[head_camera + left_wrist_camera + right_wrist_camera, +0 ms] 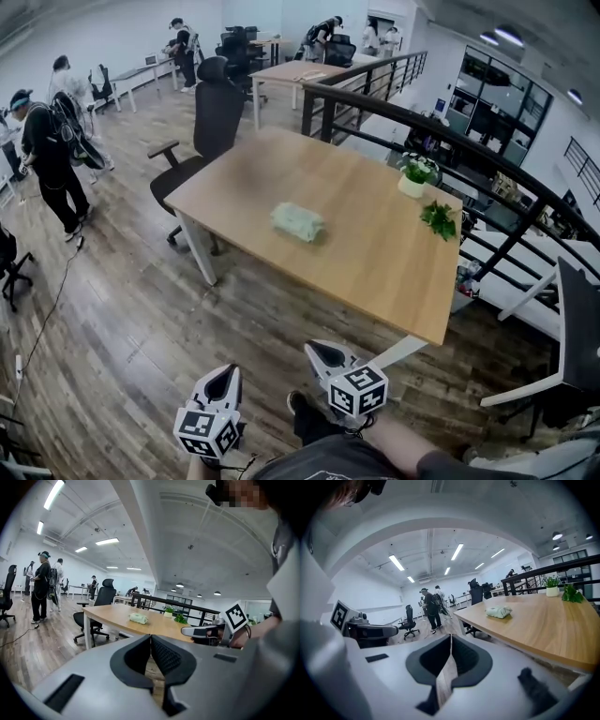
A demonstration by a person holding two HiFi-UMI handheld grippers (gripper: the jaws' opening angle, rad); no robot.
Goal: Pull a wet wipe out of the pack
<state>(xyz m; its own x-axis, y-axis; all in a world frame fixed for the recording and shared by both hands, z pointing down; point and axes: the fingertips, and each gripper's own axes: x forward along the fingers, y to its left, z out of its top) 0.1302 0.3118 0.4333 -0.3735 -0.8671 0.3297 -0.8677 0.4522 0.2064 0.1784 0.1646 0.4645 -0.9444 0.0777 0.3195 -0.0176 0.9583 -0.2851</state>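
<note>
The wet wipe pack [298, 222] is a pale green soft packet lying near the middle of the wooden table [375, 272]. Both grippers hang over the floor on the near side of the table, well short of the pack. My left gripper [223, 377] has its jaws closed together with nothing between them. Just right of it, my right gripper [322, 352] is also shut and empty. The left gripper view shows the pack [138, 618] far ahead on the table, beyond the left gripper [151, 637], with the right gripper [201, 631] alongside. From the right gripper [451, 637] the pack [498, 612] is ahead to the right.
A white potted plant [417, 173] and a loose green sprig [438, 218] sit at the table's far right. A black office chair [211, 122] stands at the far left corner. A black railing [487, 150] runs behind. People [47, 150] stand at the left.
</note>
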